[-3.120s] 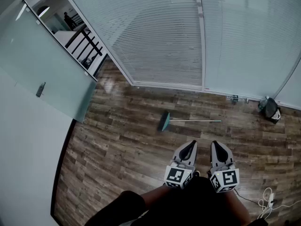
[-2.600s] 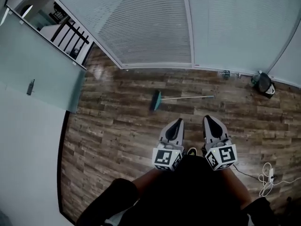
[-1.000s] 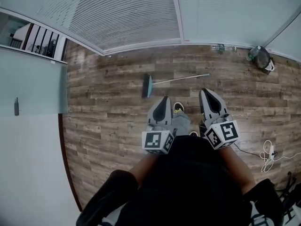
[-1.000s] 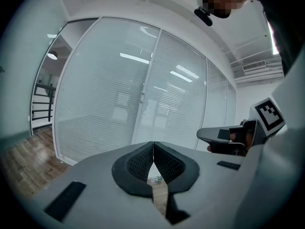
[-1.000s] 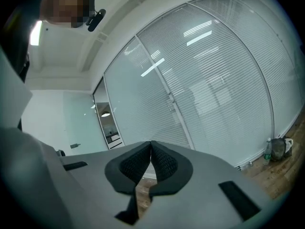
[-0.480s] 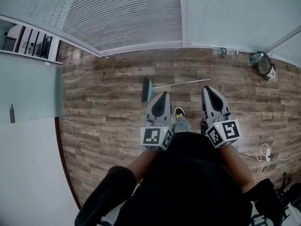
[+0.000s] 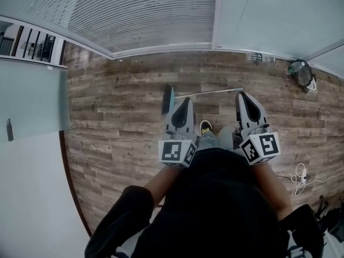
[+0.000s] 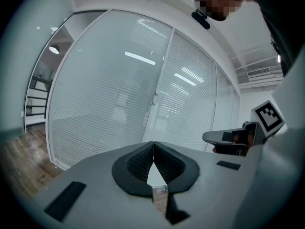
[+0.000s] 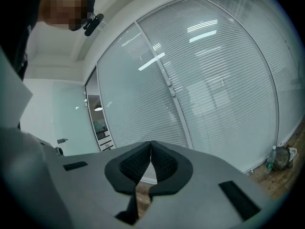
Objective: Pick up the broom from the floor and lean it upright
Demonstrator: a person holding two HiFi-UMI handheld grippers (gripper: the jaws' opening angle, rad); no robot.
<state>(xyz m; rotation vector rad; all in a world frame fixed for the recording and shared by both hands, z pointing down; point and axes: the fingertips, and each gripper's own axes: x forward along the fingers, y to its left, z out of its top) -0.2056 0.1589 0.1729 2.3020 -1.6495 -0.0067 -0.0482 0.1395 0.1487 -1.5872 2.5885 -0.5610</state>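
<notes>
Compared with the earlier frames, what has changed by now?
The person has walked up to the thin-handled teal broom; the left gripper and right gripper now line up with it in the head view. Unchanged: broom flat on the wooden floor, both grippers shut, empty.

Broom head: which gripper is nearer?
Left. In the head view, the left gripper appears just beside the broom head; the right gripper sits by the far end of the handle.

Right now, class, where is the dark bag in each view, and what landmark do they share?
Head view: dark bag, upper right, on the floor.
Left gripper view: not in it.
Right gripper view: lower right edge.
Shared landmark: the blind wall's white post.
</notes>
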